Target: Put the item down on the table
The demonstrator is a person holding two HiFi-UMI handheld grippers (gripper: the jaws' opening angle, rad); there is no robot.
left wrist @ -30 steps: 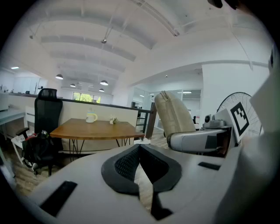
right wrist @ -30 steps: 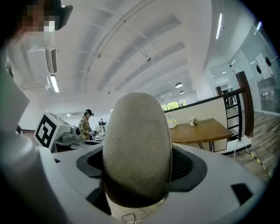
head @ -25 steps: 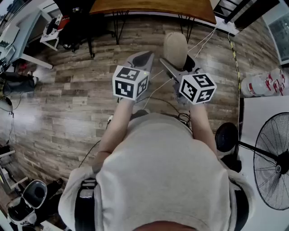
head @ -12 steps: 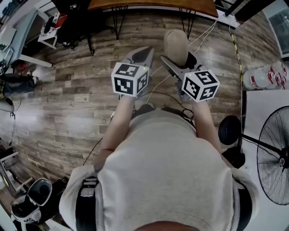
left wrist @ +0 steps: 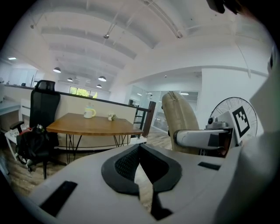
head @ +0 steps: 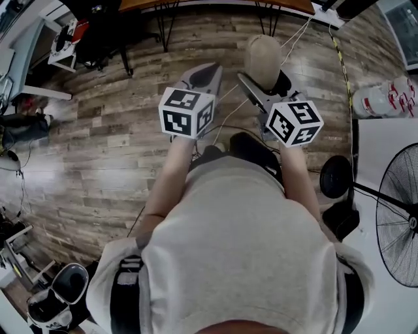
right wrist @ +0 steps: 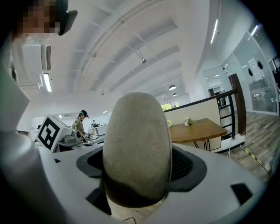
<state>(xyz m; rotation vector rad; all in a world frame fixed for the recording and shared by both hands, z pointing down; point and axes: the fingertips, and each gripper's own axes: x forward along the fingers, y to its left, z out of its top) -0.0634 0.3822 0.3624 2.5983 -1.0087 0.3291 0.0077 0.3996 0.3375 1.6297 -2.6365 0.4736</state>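
Item: beige, rounded, elongated, matte surface. It is pinched in the right gripper and stands upright between the jaws in the right gripper view, with both pads of that gripper pressed against its lower part. It is held in the air over the plank floor, not on the table, whose wooden edge is seen at the top of the head view. In the left gripper view the table is seen well ahead with a mug on top; the item is seen to the right.

Left gripper: jaws pressed together at the tips, nothing between them. It is held just beside the right gripper, at about the same height.

A fan is seen at the right edge of the head view.
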